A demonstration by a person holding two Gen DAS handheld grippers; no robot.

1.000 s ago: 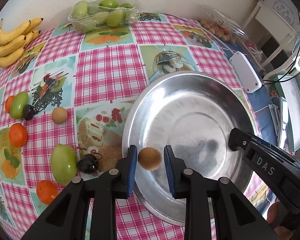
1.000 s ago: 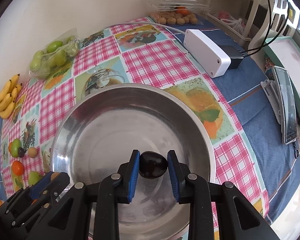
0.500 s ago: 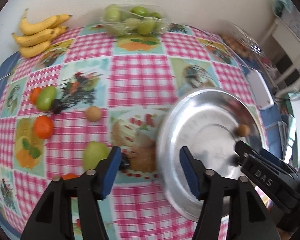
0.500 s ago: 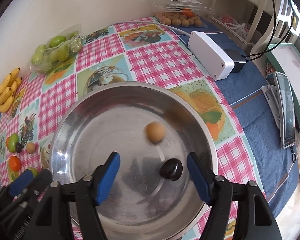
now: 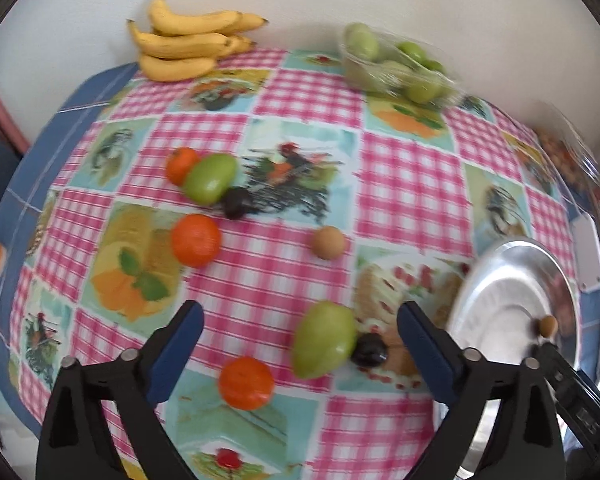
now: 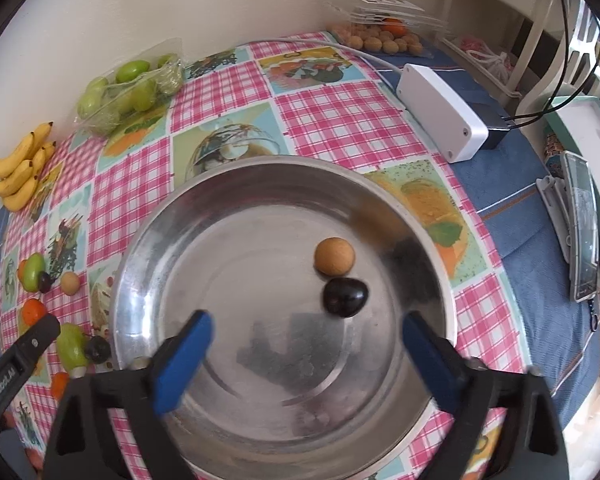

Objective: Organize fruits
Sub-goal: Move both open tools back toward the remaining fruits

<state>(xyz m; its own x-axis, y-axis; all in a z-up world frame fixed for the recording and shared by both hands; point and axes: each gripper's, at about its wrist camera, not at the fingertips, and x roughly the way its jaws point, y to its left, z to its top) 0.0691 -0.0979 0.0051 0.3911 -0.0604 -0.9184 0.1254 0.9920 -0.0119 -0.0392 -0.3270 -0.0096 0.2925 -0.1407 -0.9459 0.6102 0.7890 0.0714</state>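
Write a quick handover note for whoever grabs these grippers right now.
Left hand-held gripper: open, empty, above loose fruit on the tablecloth.
Right hand-held gripper: open, empty, over the steel bowl.
Both jaws have just been opening.
Done: tan ball fruit and dark plum lie in the bowl.
Left: oranges, green fruits, dark plums, one tan fruit.

The big metal bowl (image 6: pixel 148 248) is mostly bare inside; only a tan ball fruit (image 6: pixel 334 256) and a dark fruit (image 6: pixel 345 297) sit together at one side. On the counter (image 5: pixel 400 184), a green fruit (image 5: pixel 323 340), a dark plum (image 5: pixel 369 351) and an orange (image 5: pixel 245 382) crowd close, with open cloth between them and the other fruits.
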